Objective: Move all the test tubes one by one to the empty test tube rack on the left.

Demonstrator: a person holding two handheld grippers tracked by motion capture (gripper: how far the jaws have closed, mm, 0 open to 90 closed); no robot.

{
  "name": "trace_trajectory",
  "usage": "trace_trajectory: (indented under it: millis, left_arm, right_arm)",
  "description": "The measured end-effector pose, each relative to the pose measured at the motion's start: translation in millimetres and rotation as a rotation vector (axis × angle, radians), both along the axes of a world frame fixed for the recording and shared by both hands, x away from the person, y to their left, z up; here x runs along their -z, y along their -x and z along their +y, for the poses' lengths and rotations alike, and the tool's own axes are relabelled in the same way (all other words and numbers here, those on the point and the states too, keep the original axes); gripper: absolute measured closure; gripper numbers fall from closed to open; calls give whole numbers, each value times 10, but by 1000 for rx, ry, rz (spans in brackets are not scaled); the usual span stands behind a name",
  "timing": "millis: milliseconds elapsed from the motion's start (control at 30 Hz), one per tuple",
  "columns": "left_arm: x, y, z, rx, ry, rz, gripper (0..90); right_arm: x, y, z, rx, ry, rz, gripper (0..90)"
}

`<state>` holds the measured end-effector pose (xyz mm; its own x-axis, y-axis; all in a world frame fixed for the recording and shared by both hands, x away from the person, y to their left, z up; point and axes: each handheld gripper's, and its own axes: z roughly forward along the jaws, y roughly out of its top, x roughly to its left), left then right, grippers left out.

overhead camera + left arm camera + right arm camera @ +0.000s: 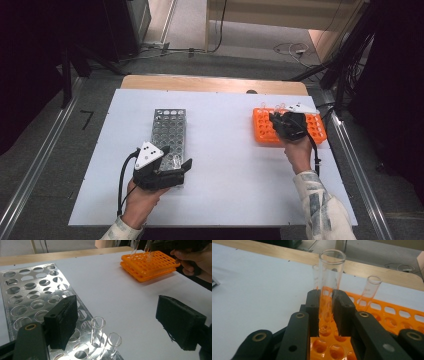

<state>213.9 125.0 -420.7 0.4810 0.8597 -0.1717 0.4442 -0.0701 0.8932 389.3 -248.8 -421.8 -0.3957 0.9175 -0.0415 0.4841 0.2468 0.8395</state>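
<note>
Over the orange rack: the right gripper has its jaws closed on a clear test tube, upright, its rounded bottom just above or at a hole of the orange rack; contact with the hole is hard to tell.
Right gripper view extras: two more tubes stand in the rack behind the held one, one leaning slightly at right, the other mostly hidden behind the held tube.
High view: the right gripper and hand cover the middle of the orange rack, so the held tube is barely visible there.
Left side: the left gripper sits at the near end of the metal rack, jaws spread wide, holding nothing.
Left gripper view: two empty tubes stand in the metal rack between the spread jaws, touching neither pad.
Cut off: the near end of the metal rack runs out of the left gripper view.
Table: white sheet over a wooden top.
</note>
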Motion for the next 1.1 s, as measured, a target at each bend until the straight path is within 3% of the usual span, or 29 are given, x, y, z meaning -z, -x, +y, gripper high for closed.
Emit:
trace_trajectory:
  millis: [367, 833, 1100]
  left_arm:
    - [-9, 15, -44, 6, 0, -3, 177]
    - [-25, 31, -145, 28, -5, -5, 177]
    - [-37, 17, -226, 38, -9, -10, 179]
  right_arm:
    - [47, 281, 142, -109, 1, 17, 729]
    - [138, 703, 514, -295, 7, 61, 730]
    - [228, 867, 671, -365, 5, 99, 729]
